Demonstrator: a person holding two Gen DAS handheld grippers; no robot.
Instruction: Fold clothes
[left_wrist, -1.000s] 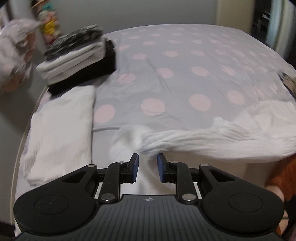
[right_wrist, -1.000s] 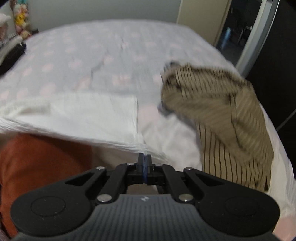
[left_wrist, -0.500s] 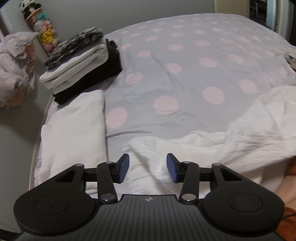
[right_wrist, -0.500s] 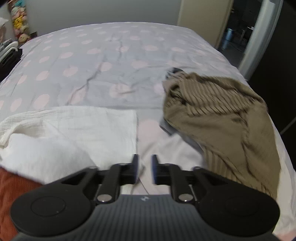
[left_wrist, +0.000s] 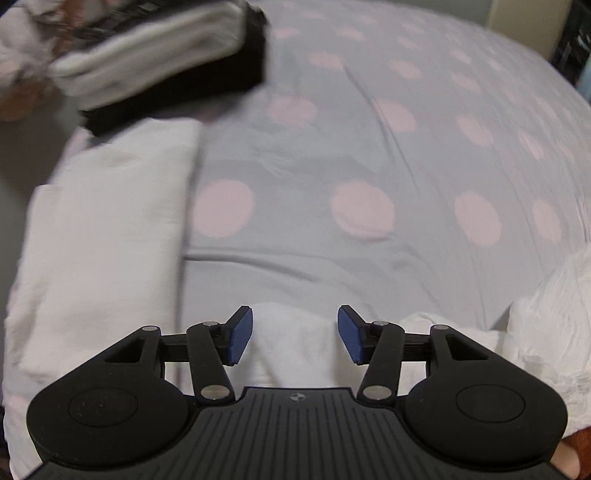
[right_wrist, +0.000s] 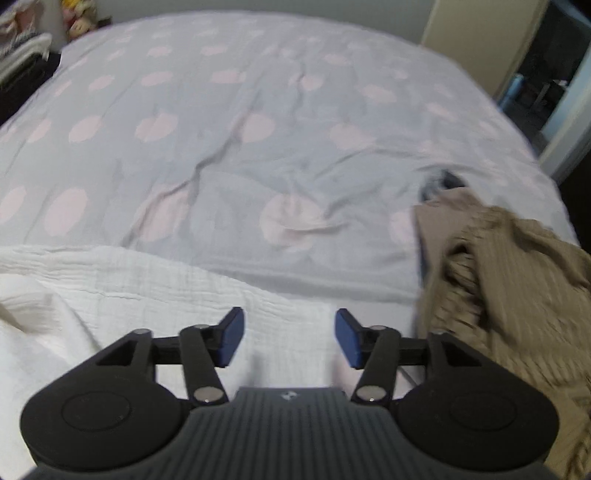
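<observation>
A: Where's the white crinkled cotton cloth (right_wrist: 155, 291) sitting rn?

B: Lying on the near edge of the grey bedsheet w/ pink dots (right_wrist: 280, 122), crumpled towards the left. In the left wrist view its bunched edge (left_wrist: 291, 332) is showing just beyond the tips.

A: Left gripper (left_wrist: 294, 335)?

B: Blue pads spread wide, holding nothing; hovering over that white edge. Can't tell if it's touching.

A: Right gripper (right_wrist: 289, 339)?

B: Same, jaws standing wide apart, nothing between them, white cloth lying under and ahead of it.

A: Other stuff?

B: An olive-brown ribbed garment (right_wrist: 513, 295) is lying in a heap at the right, just beside the white cloth. Left side: a folded white fabric piece (left_wrist: 99, 229) is lying flat, w/ a blurry stack of folded white and black clothes (left_wrist: 166, 62) sitting behind it.
</observation>
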